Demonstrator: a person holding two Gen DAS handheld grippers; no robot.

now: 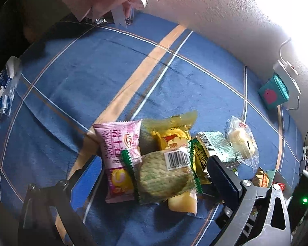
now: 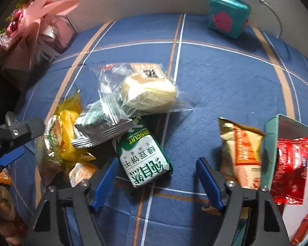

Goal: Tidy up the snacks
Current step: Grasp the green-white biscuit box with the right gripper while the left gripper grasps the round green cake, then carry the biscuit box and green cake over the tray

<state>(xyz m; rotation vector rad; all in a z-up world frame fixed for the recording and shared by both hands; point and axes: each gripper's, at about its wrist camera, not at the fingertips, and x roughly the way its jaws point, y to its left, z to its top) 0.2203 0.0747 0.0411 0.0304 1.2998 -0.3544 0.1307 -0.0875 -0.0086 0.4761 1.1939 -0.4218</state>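
step: picking from snack pile (image 1: 166, 160) on blue bed (image 1: 113, 71)
left gripper (image 1: 154, 176): jaws apart, over cookie pack (image 1: 164, 176)
right gripper (image 2: 156, 180): jaws apart around biscuit pack (image 2: 143, 155)
next: likely close, carry right to box (image 2: 277, 135)

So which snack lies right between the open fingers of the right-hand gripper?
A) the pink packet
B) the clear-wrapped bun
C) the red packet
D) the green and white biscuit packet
D: the green and white biscuit packet lies between the open right gripper fingers.
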